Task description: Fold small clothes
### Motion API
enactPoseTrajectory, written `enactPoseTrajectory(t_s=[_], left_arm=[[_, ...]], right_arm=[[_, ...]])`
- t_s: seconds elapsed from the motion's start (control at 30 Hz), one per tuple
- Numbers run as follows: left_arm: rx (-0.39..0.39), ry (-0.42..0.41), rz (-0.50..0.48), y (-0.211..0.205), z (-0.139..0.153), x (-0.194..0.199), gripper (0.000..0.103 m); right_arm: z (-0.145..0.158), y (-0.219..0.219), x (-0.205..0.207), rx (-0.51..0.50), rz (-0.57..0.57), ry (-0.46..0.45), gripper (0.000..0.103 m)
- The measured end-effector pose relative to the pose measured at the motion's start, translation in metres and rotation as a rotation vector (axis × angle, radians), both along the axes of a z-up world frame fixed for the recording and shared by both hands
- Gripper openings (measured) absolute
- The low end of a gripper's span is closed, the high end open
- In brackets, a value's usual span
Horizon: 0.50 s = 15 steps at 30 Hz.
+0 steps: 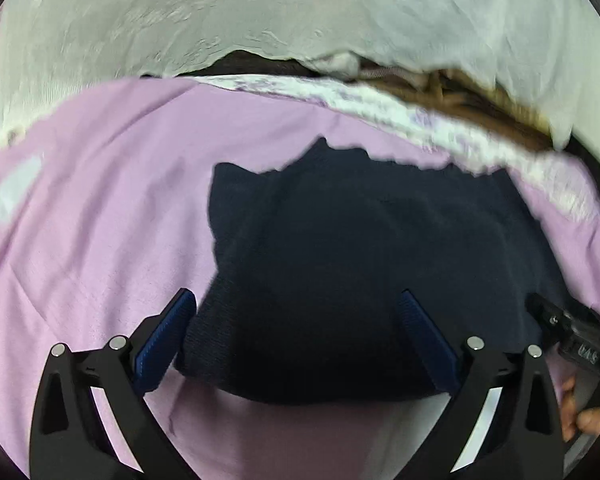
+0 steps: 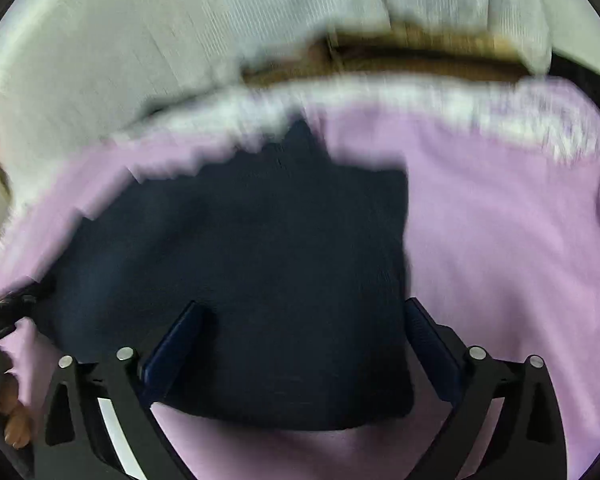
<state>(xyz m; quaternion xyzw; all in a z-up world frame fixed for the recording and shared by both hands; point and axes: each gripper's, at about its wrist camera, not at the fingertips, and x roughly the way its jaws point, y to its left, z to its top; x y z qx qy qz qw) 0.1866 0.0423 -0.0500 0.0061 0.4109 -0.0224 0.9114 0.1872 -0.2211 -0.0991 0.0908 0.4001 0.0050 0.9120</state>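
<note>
Both your claws, left claw [image 1: 296, 332] and right claw [image 2: 300, 340], gape over the navy garment [image 1: 360, 264]; no writing is readable.

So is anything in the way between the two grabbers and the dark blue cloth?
No, nothing visible. The dark blue garment lies bare on the purple sheet, directly under both. The left gripper and the right gripper are open above its near edge, with only cloth showing between their fingers.

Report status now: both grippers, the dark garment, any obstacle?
Left gripper open, right gripper open. Navy garment folded on lilac sheet, released. No obstacle seen.
</note>
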Motion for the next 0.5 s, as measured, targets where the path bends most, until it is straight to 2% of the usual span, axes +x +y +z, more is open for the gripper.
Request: enactPoseTrajectory(t_s=[0.03, 0.07, 0.2, 0.33, 0.43, 0.5], left_arm=[[0.070, 0.023, 0.007, -0.008, -0.010, 0.004, 0.099], [0.077, 0.028, 0.010, -0.010, -0.015, 0.007, 0.099], [0.025, 0.027, 0.027, -0.001, -0.010, 0.004, 0.099], [0.017, -0.039, 0.026, -0.011, 0.014, -0.009, 0.099], [-0.001, -0.061, -0.001, -0.035, 0.033, -0.010, 0.099], [0.015, -0.053, -0.002, -0.054, 0.038, -0.005, 0.099]], right_arm=[[0.000, -0.004, 0.003, 0.029, 0.003, 0.006, 0.100], [0.000, -0.009, 0.001, 0.065, 0.002, -0.007, 0.100], [0.002, -0.015, -0.004, 0.090, -0.002, -0.030, 0.099], [0.016, -0.045, -0.028, 0.256, -0.080, -0.173, 0.100], [0.008, -0.077, -0.036, 0.453, -0.126, -0.179, 0.100], [0.003, -0.088, -0.037, 0.517, -0.138, -0.169, 0.098]])
